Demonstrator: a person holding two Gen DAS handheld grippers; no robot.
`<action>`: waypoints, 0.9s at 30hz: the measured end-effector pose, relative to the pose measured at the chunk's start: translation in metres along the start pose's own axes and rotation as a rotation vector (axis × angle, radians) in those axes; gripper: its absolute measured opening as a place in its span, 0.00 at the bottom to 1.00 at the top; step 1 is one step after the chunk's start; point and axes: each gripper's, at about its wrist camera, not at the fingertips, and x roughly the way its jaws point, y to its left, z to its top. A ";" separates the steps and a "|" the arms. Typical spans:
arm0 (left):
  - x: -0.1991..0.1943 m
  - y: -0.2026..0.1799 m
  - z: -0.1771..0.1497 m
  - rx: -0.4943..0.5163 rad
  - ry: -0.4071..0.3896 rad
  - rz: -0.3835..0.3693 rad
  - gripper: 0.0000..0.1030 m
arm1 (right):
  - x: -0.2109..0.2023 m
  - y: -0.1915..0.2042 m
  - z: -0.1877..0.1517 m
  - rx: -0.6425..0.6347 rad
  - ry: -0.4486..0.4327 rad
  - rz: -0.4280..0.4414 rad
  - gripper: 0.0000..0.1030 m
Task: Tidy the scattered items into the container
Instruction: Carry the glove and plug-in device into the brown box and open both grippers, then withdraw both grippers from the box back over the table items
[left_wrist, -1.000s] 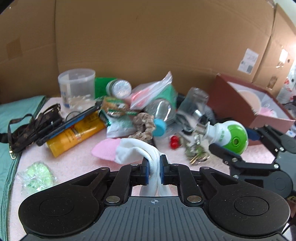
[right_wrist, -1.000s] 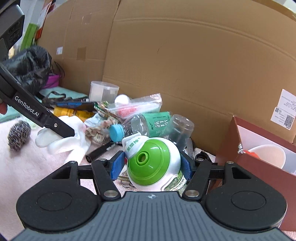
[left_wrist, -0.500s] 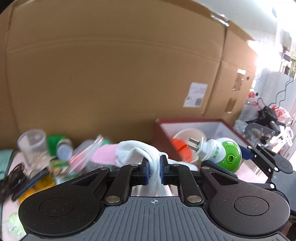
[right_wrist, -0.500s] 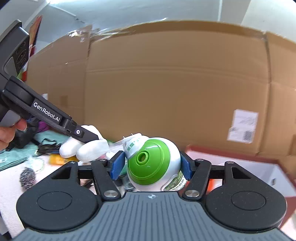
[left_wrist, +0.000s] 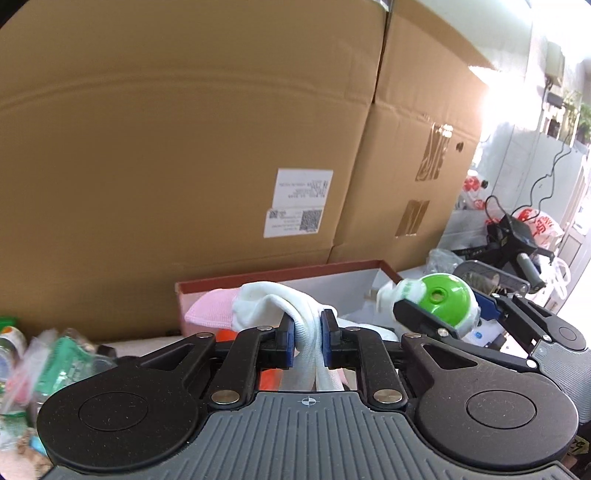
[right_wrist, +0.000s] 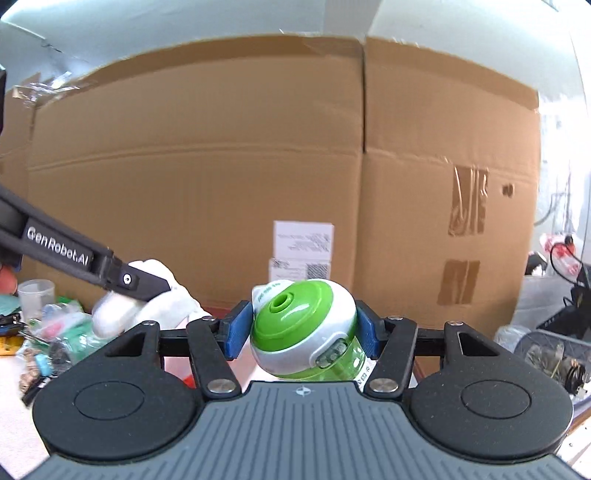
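I hold my left gripper (left_wrist: 307, 343) over the red box (left_wrist: 280, 277) at twelve o'clock, its jaws opening to drop the white sock (left_wrist: 280, 306), while my right gripper (right_wrist: 301, 328) is closing slightly on the green plug-in device (right_wrist: 295, 325).

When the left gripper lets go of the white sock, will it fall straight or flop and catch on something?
The white sock is probably floppy: it drapes limply between the opening jaws of the left gripper. It looks light, so it may cling to a pad briefly. Being soft, it should land quietly in the red box without rolling.

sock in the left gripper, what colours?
White knit sock with a pink toe; clearest in the left wrist view.
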 end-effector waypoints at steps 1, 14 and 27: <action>0.009 -0.002 -0.002 0.000 0.010 0.007 0.20 | 0.007 -0.005 -0.002 0.003 0.011 -0.011 0.59; 0.037 -0.007 -0.031 0.085 0.009 0.230 0.81 | 0.030 -0.024 -0.020 0.024 0.026 -0.066 0.70; 0.001 -0.014 -0.047 0.119 -0.035 0.215 0.81 | 0.007 -0.018 -0.020 0.043 0.037 -0.102 0.80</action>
